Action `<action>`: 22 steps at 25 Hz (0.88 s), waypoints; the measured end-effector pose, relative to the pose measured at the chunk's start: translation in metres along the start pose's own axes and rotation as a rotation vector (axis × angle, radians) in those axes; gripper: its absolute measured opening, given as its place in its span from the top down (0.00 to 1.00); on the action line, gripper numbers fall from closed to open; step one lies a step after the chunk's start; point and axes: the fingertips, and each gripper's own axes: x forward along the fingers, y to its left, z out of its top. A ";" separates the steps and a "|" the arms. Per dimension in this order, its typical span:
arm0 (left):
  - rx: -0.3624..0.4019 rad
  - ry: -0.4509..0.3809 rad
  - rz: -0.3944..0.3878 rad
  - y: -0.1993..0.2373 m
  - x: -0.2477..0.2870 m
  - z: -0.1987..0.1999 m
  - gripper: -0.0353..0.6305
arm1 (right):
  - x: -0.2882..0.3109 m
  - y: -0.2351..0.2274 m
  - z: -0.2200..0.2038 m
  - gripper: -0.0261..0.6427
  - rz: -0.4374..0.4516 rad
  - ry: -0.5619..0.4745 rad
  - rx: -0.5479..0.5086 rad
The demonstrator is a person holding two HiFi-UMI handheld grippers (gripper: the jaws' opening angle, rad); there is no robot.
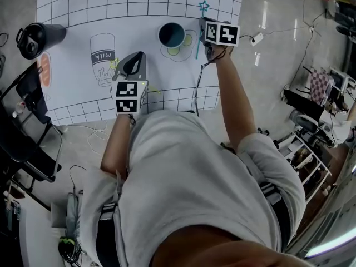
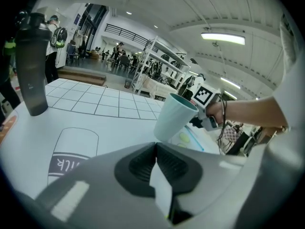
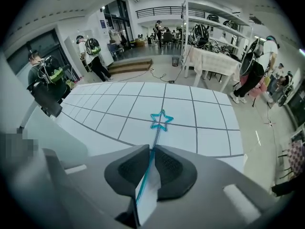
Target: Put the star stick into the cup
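Blue is the thin star stick (image 3: pixel 161 120), and it is pinched between the two fingers (image 3: pixel 131 168) of the right gripper (image 3: pixel 151 151). The fingers are set very narrow, with only the stick between them, and the star end points away to the far side. The left gripper (image 2: pixel 156 149) has its fingers pressed together, and nothing is held in it.

From the head view, the star stick (image 1: pixel 197 48) is seen just right of the cup (image 1: pixel 171 35), on the far part of the white mat (image 1: pixel 72 65). The right gripper (image 1: pixel 203 22) is seen beside the cup, and the left gripper (image 1: pixel 132 64) is nearer, to the left of the cup. A dark bottle (image 1: pixel 39 38) is seen at the far left, well apart from the cup.

The pinch on the stick is shown only in the right gripper view. The cup (image 2: pixel 174 116) and the bottle (image 2: pixel 32 66) are shown from the side only in the left gripper view. A milk drawing (image 2: pixel 71 151) on the mat is seen there too.
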 end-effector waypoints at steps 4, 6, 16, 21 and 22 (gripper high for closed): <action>-0.005 0.004 -0.007 0.000 0.000 -0.002 0.94 | 0.001 -0.001 0.001 0.93 0.049 -0.011 0.045; -0.003 -0.004 -0.006 -0.003 -0.001 0.000 0.94 | 0.000 -0.001 0.000 0.94 0.070 -0.030 0.069; 0.010 -0.052 0.049 -0.010 -0.024 0.003 0.94 | -0.062 0.015 0.040 0.94 0.186 -0.329 0.153; 0.015 -0.082 0.082 -0.015 -0.038 0.004 0.94 | -0.114 0.031 0.070 0.94 0.265 -0.491 0.181; 0.016 -0.087 0.089 -0.016 -0.041 0.005 0.94 | -0.123 0.036 0.074 0.94 0.276 -0.512 0.167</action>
